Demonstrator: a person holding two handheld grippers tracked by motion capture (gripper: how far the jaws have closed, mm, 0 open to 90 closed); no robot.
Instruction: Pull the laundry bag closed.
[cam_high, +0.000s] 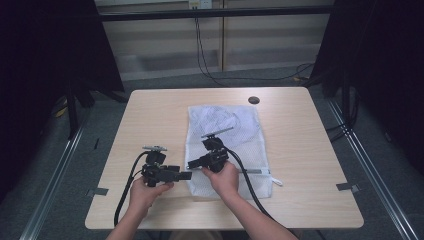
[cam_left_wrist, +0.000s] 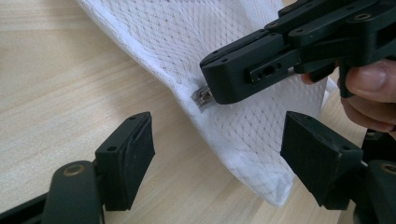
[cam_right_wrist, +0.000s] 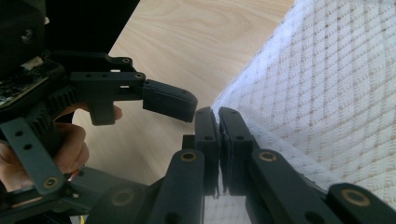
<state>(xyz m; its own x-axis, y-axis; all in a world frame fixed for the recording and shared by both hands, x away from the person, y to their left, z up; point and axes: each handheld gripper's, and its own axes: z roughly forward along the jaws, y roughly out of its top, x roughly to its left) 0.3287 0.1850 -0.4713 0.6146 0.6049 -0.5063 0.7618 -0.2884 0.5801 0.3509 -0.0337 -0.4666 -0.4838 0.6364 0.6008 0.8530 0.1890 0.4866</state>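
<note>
So the white mesh bag (cam_high: 227, 150) lies mid-table, long axis running near to far. The right gripper (cam_left_wrist: 224, 91) is pinched shut on the zipper pull (cam_left_wrist: 203, 97) at its near-left edge. The left gripper (cam_high: 186, 175) waits open just left of that corner.

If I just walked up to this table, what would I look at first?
Probably the white mesh bag lying flat in the middle of the wooden table. Next, the two black grippers at its near left edge: the right gripper is shut on the bag's small metal zipper pull, while the left gripper waits open just beside it, its jaws on either side of the bag's corner.
</note>
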